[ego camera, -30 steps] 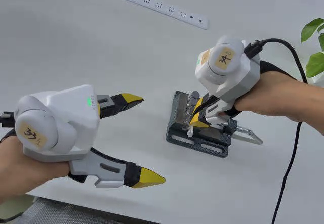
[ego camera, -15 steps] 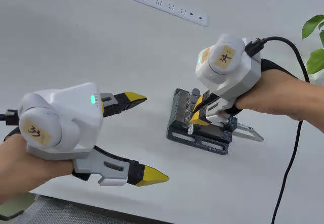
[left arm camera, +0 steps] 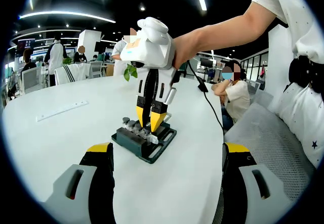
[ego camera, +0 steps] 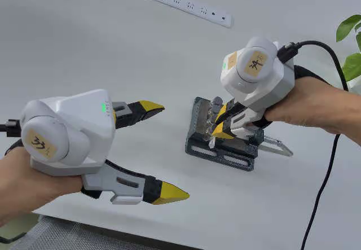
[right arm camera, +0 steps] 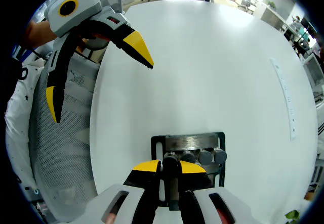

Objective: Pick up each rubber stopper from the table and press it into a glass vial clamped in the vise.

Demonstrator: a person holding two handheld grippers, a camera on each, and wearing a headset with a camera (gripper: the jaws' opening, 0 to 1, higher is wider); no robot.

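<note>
The right gripper comes down from above onto the vise, its jaws pressed nearly together on the stopper at the end of a row. Coming in from the top suits a straight downward push, which is what seats a plug in a glass neck without tipping it. Three more stoppers stand beside it in the same row, all held between the vise's plates. The vials under them are mostly hidden, so I cannot tell how deep the end stopper sits. The vise clamps the glass so that one tool alone can press.

The left gripper hovers well apart from the vise, jaws spread wide and holding nothing, probably kept back to leave room. I make out no loose stopper on the white table, so the task looks close to done. A power strip lies at the far edge.
</note>
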